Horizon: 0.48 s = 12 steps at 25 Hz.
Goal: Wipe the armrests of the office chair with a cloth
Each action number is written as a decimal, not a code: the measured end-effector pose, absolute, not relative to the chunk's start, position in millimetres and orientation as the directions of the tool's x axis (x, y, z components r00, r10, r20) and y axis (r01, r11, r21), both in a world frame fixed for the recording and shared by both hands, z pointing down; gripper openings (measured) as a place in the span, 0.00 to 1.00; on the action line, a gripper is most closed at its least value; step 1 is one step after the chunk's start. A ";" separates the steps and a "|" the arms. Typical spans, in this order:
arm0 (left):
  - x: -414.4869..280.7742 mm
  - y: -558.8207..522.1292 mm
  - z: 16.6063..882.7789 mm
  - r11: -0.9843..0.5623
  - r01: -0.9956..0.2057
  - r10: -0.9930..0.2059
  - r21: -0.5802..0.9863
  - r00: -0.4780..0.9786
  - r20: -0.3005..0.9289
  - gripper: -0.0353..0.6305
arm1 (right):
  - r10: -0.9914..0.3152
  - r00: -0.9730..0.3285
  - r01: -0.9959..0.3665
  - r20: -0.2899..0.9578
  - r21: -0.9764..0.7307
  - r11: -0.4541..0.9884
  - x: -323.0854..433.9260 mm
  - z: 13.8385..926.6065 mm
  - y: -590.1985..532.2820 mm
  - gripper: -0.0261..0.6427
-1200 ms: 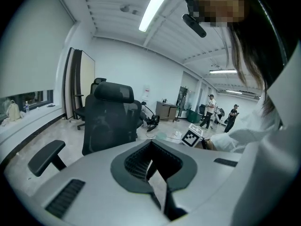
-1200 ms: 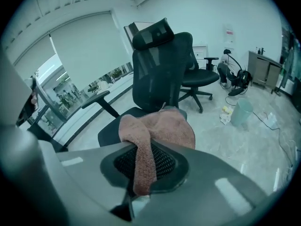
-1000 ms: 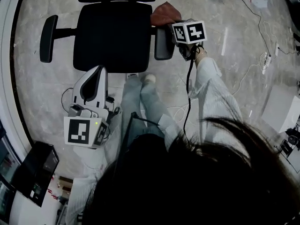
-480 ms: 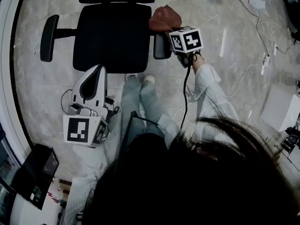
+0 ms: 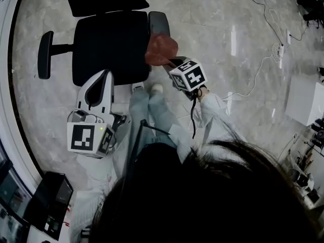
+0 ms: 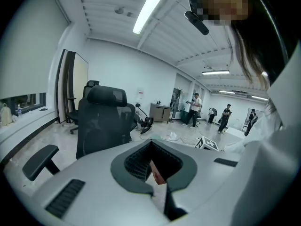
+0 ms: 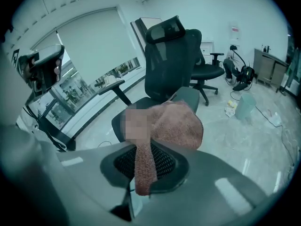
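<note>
The black office chair [image 5: 110,47] stands on the marble floor with its left armrest [image 5: 44,54] and right armrest [image 5: 159,22] out to the sides. A reddish-brown cloth [image 5: 161,49] lies over the near end of the right armrest, beside the seat edge. My right gripper [image 5: 170,62] is shut on it; a strip of the cloth [image 7: 143,166] hangs between the jaws in the right gripper view. My left gripper [image 5: 104,76] hovers in front of the seat, shut and holding nothing. The left gripper view faces the chair back [image 6: 106,121].
The person's legs and a shoe [image 5: 157,88] stand just in front of the chair. Cables [image 5: 253,80] and a power strip [image 5: 281,49] lie on the floor to the right, near a white box [image 5: 304,103]. A second chair [image 7: 209,72] stands behind. People stand far off [image 6: 194,108].
The right gripper has dragged the cloth from the far end of the right armrest to its near end. The left gripper has hardly shifted.
</note>
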<state>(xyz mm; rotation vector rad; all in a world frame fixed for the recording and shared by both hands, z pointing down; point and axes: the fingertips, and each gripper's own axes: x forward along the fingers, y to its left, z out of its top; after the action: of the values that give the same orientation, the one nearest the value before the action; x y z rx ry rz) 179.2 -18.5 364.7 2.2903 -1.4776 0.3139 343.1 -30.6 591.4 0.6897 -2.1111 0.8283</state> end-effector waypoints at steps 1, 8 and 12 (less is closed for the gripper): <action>184.5 -19.6 362.8 -0.379 -0.903 -0.817 0.202 0.429 0.387 0.06 | -0.205 -0.579 -0.689 0.789 -0.339 0.640 344.2 590.9 -26.9 0.08; 212.4 -25.6 331.2 -0.416 -0.893 -0.807 0.173 0.450 0.382 0.06 | -0.400 -0.646 -0.718 0.650 -0.338 0.609 350.8 517.1 -32.4 0.08; 235.0 -39.8 299.4 -0.458 -0.879 -0.811 0.134 0.475 0.341 0.06 | -0.551 -0.673 -0.719 0.494 -0.260 0.645 355.1 420.0 -48.4 0.08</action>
<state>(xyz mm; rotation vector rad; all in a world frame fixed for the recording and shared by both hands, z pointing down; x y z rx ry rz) 235.0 -39.8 299.4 2.4349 -1.4373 0.3304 355.1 -48.4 420.0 1.0063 -2.4952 0.6259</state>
